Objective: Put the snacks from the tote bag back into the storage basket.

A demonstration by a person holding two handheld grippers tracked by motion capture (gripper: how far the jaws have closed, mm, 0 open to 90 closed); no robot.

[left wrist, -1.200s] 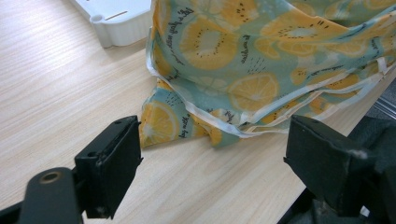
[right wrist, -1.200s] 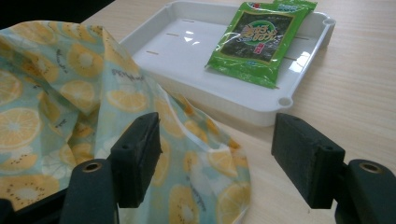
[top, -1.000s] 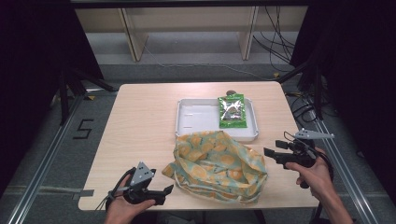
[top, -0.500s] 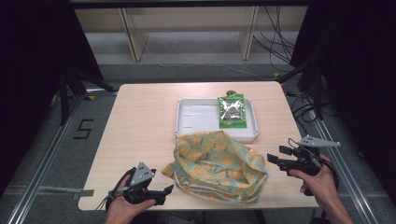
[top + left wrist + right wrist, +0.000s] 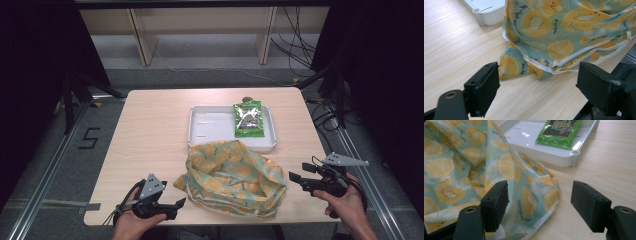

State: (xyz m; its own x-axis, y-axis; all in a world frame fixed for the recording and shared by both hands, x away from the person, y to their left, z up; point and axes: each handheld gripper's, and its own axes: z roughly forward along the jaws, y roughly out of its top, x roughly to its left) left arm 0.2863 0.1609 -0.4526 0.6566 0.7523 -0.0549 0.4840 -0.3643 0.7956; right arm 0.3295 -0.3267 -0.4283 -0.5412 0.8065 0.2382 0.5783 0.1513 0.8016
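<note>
Bag (image 5: 232, 177) crumpled flat, long axis across table, both tongs (image 5: 181, 203) (image 5: 295, 178) wide, empty

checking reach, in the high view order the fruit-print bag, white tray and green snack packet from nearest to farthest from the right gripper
From the right gripper:
1. fruit-print bag, just to its left.
2. white tray, beyond the bag.
3. green snack packet, inside the tray's right side.

A crumpled cloth bag (image 5: 232, 177), printed with orange and kiwi slices on pale green, is seen lying slumped near the table's (image 5: 150, 130) front edge, right of centre.
</note>
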